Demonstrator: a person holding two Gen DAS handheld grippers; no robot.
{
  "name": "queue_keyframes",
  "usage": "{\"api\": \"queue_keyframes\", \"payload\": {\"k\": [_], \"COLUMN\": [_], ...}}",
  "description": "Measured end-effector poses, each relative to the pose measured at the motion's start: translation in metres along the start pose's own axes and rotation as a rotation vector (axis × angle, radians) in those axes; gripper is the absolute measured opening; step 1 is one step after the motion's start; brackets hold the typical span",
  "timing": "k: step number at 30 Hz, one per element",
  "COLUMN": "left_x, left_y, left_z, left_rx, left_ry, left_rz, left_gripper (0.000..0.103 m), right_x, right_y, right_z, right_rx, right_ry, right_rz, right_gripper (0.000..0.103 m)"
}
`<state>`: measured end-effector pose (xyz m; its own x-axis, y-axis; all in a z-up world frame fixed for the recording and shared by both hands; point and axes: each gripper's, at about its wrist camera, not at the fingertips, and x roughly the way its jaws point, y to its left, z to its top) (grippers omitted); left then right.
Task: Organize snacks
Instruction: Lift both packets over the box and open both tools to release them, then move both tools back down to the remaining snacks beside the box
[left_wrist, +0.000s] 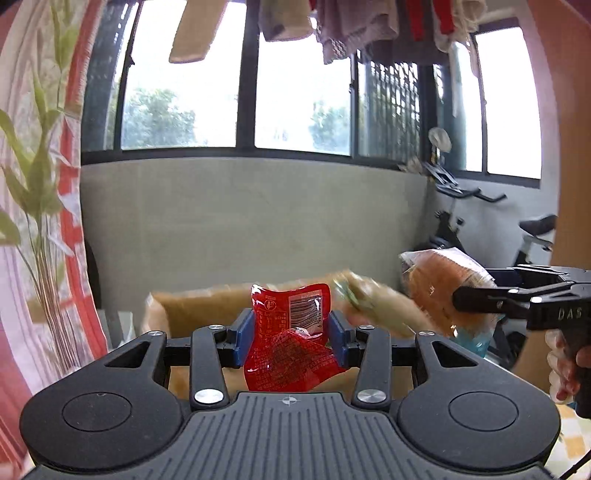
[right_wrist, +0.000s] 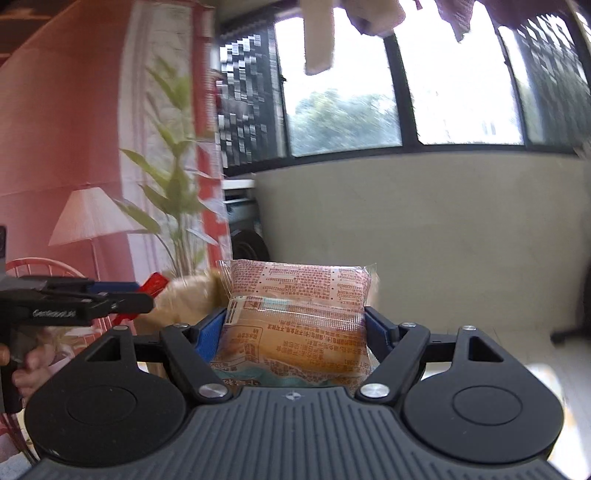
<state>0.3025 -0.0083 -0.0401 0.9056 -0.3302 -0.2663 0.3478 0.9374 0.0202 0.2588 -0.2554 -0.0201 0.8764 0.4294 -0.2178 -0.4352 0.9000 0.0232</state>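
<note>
My left gripper (left_wrist: 291, 328) is shut on a red snack packet (left_wrist: 291, 332) with a barcode, held up in the air. My right gripper (right_wrist: 295, 328) is shut on a clear-wrapped bread packet (right_wrist: 295, 314) with red print. In the left wrist view the right gripper (left_wrist: 476, 299) comes in from the right holding the bread packet (left_wrist: 439, 291). In the right wrist view the left gripper (right_wrist: 144, 295) shows at the left with the red packet (right_wrist: 155, 282) in it. A brown cardboard box (left_wrist: 207, 306) lies behind and below both packets; it also shows blurred in the right wrist view (right_wrist: 192, 295).
A grey low wall (left_wrist: 251, 221) under dark-framed windows lies ahead. A green plant (left_wrist: 40, 184) and red-white curtain stand at the left. An exercise bike (left_wrist: 480, 221) stands at the right. Laundry (left_wrist: 332, 22) hangs overhead. A lamp (right_wrist: 88, 218) is at the far left.
</note>
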Motion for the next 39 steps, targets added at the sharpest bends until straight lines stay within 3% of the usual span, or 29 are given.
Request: {"api": "queue_keyframes", "payload": {"k": [8, 15, 18, 26, 39], "left_x": [0.042, 0.059, 0.059, 0.034, -0.014], "left_y": [0.031, 0.049, 0.055, 0.053, 0.027], "left_z": [0.018, 0.007, 0.005, 0.010, -0.017], "left_rx": [-0.029, -0.090, -0.092, -0.091, -0.116], "left_ry": [0.043, 0.102, 0.117, 0.101, 0.087], "left_rz": [0.087, 0.080, 0.086, 0.080, 0.051], "left_gripper": [0.049, 0.061, 0.070, 0.076, 0.076], "right_x": [0.101, 0.139, 0.133, 0.097, 0.035], "right_y": [0.022, 0.030, 0.031, 0.034, 0.039], "right_z": [0.021, 0.009, 0.009, 0.011, -0.023], "right_rx": [-0.067, -0.082, -0.080, -0.087, -0.082], "right_ry": [0.083, 0.198, 0.192, 0.168, 0.173], "right_rz": [-0.031, -0.043, -0.066, -0.057, -0.035], "right_gripper": [0.078, 0.080, 0.082, 0.084, 0.084]}}
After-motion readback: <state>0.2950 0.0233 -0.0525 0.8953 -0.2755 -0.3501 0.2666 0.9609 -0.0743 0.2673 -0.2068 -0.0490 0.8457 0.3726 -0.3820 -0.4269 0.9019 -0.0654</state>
